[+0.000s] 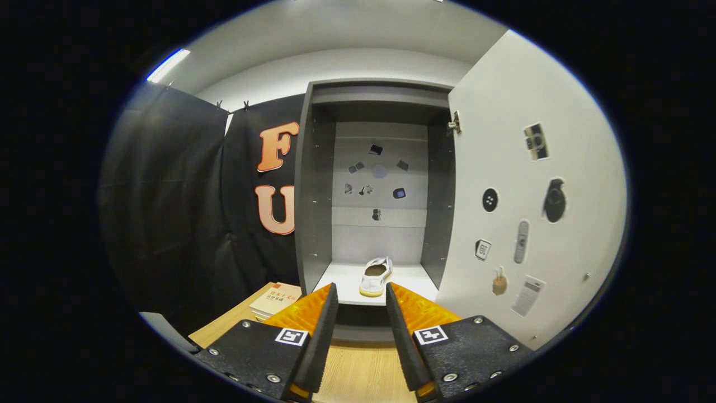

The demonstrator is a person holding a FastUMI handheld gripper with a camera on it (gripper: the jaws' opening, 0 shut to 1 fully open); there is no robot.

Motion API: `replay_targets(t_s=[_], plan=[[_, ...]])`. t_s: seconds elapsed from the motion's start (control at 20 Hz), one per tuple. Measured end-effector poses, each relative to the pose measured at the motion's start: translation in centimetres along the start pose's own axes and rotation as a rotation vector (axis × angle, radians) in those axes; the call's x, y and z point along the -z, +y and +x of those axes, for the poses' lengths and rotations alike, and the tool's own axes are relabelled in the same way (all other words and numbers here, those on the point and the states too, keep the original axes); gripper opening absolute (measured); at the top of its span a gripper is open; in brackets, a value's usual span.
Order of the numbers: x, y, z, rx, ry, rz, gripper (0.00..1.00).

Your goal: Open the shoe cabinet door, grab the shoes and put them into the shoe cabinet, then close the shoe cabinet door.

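Cabinet (319,184) ajar; shoe (376,275) beyond parted tool (361,296)

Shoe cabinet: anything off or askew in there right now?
Nothing damaged or spilled. A single white slip-on shoe sits on the white shelf of the grey shoe cabinet, heel end near the front edge, angled slightly. The white door hangs wide open. The gripper is open, empty, short of the shelf.

Little is legible. The book (275,298) left of the gripper (361,295)'s spread, empty fingers carries red characters, perhaps a title, too small to read. Stickers on the open cabinet door (537,224), beyond the right finger, bear marks too small to make out.
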State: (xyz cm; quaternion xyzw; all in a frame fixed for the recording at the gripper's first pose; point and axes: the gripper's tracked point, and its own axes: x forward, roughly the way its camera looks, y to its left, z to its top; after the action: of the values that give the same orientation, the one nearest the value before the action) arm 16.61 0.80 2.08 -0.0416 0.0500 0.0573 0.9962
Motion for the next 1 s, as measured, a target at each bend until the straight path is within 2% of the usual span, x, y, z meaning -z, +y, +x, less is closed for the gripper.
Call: replay_targets(t_s=[0.3,0.6,0.8,1.0], plan=[[0.3,-5.0,-8.6,0.097,-0.018,0.027,0.69],[0.6,-12.3,-14.9,0.235,-0.038,0.063,0.75],[1.6,-17.0,-16.4,0.305,-0.021,0.073,0.77],[2.8,-21.0,-15.8,0.366,-0.005,0.071,0.78]])
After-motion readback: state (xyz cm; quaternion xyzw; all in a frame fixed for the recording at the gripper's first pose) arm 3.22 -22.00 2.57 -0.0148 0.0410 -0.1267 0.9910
